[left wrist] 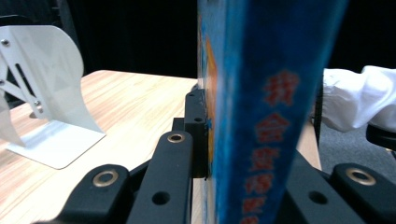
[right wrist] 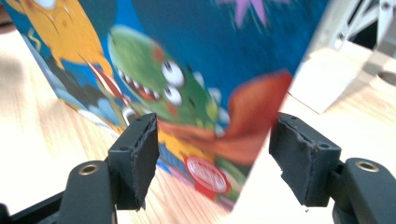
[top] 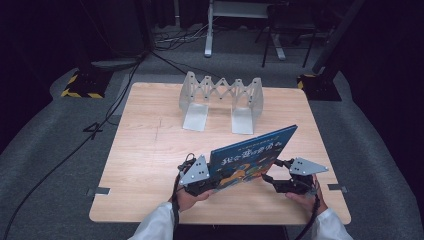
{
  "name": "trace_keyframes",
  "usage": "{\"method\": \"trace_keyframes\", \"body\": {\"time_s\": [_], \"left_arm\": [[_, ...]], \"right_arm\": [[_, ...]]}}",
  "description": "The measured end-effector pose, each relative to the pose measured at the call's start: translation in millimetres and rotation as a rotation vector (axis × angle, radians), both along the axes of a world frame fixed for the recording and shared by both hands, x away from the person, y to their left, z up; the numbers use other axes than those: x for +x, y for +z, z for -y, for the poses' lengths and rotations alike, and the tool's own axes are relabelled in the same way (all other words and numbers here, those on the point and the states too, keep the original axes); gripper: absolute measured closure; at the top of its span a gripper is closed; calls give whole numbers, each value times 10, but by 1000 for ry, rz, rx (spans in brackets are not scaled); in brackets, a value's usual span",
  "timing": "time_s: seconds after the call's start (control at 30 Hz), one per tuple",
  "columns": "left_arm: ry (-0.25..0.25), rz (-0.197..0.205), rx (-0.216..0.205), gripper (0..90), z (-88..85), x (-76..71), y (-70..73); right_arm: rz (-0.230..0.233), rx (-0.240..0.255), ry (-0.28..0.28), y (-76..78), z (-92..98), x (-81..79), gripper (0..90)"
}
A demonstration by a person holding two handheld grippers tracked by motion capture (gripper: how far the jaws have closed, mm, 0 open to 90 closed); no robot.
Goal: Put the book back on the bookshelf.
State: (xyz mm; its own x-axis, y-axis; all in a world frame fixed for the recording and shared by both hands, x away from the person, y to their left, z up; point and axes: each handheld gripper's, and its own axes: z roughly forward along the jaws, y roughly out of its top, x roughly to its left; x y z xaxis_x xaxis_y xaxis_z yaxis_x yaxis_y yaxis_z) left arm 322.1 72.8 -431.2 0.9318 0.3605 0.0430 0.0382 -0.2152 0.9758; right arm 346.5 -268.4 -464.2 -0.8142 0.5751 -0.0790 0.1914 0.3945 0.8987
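- Left hand-held gripper point(top: 212, 184) is clenched on the spine end of the blue picture book point(top: 252, 152), held upright on edge over the counter point(top: 145, 150).
- Right hand-held gripper point(top: 268, 178) is released — jaws straddling the book's corner, pads clear.
- Step in hand, likely: carrying the book toward the white expandable bookend rack point(top: 221, 102) — the next move calls for a steady lift into a slot.
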Motion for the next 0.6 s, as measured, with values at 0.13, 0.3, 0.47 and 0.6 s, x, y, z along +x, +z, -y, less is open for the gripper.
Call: {"method": "trace_keyframes", "body": {"time_s": [0.13, 0.3, 0.47, 0.6], "left_arm": [[17, 9, 2, 828, -15, 26, 16], [28, 12, 12, 829, -34, 55, 58], [64, 29, 24, 829, -70, 104, 81], [90, 29, 28, 830, -119, 149, 89]], "right_arm": [[-24, 2, -26, -38, 70, 27, 340], [-36, -24, -46, -73, 78, 56, 340], [-47, -70, -54, -133, 57, 79, 340], [-55, -103, -56, -166, 37, 88, 340]]}}
